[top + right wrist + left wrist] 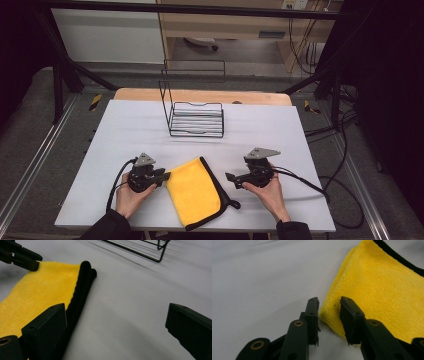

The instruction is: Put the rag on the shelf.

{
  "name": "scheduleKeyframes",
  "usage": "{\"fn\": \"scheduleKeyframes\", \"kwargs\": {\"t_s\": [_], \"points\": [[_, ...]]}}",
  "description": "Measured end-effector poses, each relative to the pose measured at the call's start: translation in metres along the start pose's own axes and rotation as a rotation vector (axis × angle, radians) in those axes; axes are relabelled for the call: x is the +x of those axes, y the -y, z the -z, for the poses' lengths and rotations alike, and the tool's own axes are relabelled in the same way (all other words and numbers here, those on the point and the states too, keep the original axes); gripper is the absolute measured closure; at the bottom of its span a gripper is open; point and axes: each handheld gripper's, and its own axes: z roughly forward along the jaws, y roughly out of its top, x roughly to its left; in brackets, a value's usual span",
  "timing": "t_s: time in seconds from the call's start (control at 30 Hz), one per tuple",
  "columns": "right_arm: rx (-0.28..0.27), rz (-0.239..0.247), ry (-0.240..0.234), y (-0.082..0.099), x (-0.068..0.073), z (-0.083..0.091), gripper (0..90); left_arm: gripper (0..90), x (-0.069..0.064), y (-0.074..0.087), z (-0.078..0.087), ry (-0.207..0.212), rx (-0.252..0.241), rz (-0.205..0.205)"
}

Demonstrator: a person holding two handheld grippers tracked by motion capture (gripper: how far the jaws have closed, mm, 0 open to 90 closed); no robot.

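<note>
A folded yellow cloth (pixel 194 192) with a black trimmed edge lies flat near the table's front middle. My left gripper (pixel 165 176) is at the cloth's left edge. In the left gripper view its jaws stand a little apart around the cloth's folded edge (pixel 332 307), so the left gripper (pixel 329 315) is open. My right gripper (pixel 229 177) is open just right of the cloth's black edge (pixel 80 290), low over the bare table. The right gripper (pixel 117 322) has nothing between its wide jaws. The left gripper's fingertips (pixel 25 261) touch the yellow cloth (pixel 40 287) farther off.
A black wire rack (pixel 195 117) with a tall back frame stands on the white table (pixel 125 130) behind the cloth; its base shows as the rack (pixel 140 247) in the right gripper view. Cables (pixel 310 187) trail off to the right.
</note>
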Motion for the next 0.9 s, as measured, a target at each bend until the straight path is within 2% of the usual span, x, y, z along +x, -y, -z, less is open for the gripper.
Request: {"fn": "scheduleKeyframes", "kwargs": {"t_s": [0.23,0.33,0.5,0.63,0.77,0.9], "points": [[0.041,0.016,0.014,-0.017,0.018,-0.029,5.5,74.7,-0.002,0.0,-0.002,-0.005,0.014,-0.005],[0.035,0.023,0.003,-0.026,0.024,-0.043,8.9,77.8,-0.005,0.001,-0.003,-0.014,0.016,-0.014],[0.046,0.018,-0.035,-0.036,0.029,-0.066,24.1,81.2,-0.008,0.0,-0.004,-0.03,0.017,-0.037],[0.079,0.032,-0.035,-0.037,0.031,-0.081,35.0,81.9,-0.008,0.001,-0.004,-0.032,0.018,-0.042],[0.095,0.032,-0.035,-0.037,0.03,-0.089,48.5,82.3,-0.009,0.0,-0.004,-0.034,0.017,-0.043],[0.12,0.003,-0.062,-0.035,0.029,-0.094,56.1,82.7,-0.008,0.001,-0.004,-0.032,0.015,-0.04]]}}
